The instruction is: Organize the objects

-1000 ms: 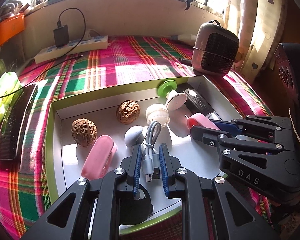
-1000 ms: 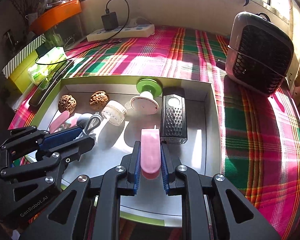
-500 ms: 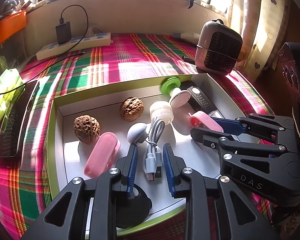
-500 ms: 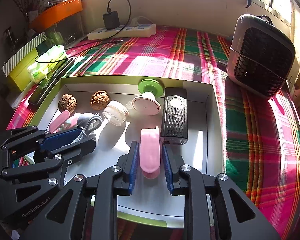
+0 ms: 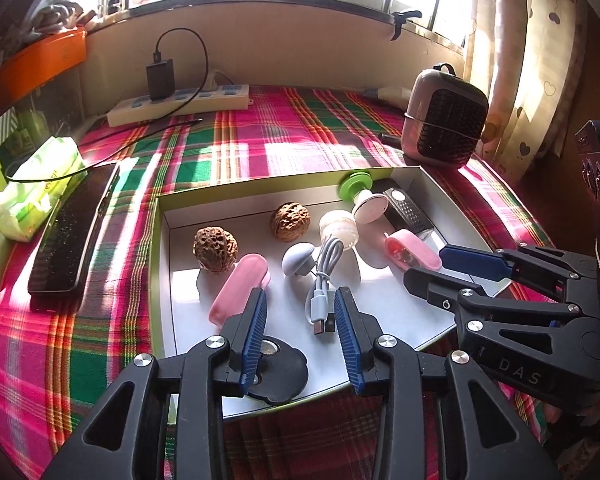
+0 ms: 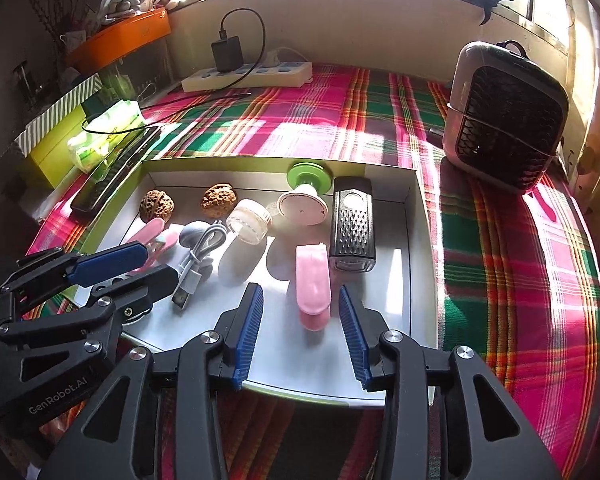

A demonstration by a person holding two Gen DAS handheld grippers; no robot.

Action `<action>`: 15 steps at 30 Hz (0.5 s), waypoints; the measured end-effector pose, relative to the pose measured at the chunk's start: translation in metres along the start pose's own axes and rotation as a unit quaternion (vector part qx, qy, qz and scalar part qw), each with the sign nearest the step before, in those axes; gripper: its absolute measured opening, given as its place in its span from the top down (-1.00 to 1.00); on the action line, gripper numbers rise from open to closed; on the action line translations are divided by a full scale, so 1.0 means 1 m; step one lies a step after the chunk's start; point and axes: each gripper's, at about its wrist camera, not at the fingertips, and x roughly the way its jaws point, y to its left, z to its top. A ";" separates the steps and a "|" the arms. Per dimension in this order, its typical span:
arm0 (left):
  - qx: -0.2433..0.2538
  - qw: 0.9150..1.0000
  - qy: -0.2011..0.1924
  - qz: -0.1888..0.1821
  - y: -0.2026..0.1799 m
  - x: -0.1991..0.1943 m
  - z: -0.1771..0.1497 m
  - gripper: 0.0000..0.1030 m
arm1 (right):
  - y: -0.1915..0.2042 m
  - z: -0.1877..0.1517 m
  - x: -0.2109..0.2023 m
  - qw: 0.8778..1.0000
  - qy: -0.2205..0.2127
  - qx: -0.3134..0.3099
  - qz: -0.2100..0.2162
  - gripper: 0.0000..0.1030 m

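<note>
A white box with a green rim (image 5: 158, 240) holds two walnuts (image 5: 215, 249), a pink case (image 5: 240, 288), a clear jar (image 5: 339, 229) and a black grater-like device (image 6: 352, 224). My left gripper (image 5: 300, 300) hangs at the box's near edge. Its jaws are opening, and the white USB cable (image 5: 324, 280) lies on the floor between them, untouched. My right gripper (image 6: 300, 296) is opening too. The pink clip (image 6: 313, 280) rests between its pads, clear of both. The left gripper (image 6: 160, 262) also shows at the left of the right wrist view.
On the plaid cloth lie a power strip with a charger (image 5: 180, 98) at the back, a small heater (image 5: 444, 124) at the right, and a dark keyboard (image 5: 74, 232) and tissue pack (image 5: 40, 184) at the left. A black disc (image 5: 278, 368) sits at the box's near edge.
Both grippers were shut, the left on the cable and the right on the pink clip. Both have spread their jaws and let go. The left gripper drew back a little.
</note>
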 end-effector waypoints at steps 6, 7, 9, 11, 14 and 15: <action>-0.003 1.000 -0.011 0.008 -0.002 -0.017 -0.009 0.35 | 0.005 -0.010 -0.017 1.000 -0.016 0.009 0.000 0.21; -0.001 1.000 -0.013 0.010 -0.003 -0.020 -0.011 0.35 | 0.005 -0.012 -0.020 1.000 -0.019 0.009 -0.001 0.21; -0.002 1.000 -0.012 0.009 -0.005 -0.023 -0.014 0.35 | 0.007 -0.015 -0.025 1.000 -0.023 0.009 -0.003 0.21; -0.003 1.000 -0.015 0.011 -0.006 -0.028 -0.017 0.35 | 0.008 -0.019 -0.030 1.000 -0.026 0.012 -0.004 0.21; 0.001 1.000 -0.024 0.016 -0.008 -0.036 -0.022 0.35 | 0.009 -0.024 -0.038 0.999 -0.033 0.013 -0.004 0.21; 0.000 1.000 -0.025 0.018 -0.009 -0.038 -0.023 0.35 | 0.010 -0.026 -0.040 0.999 -0.035 0.014 -0.006 0.21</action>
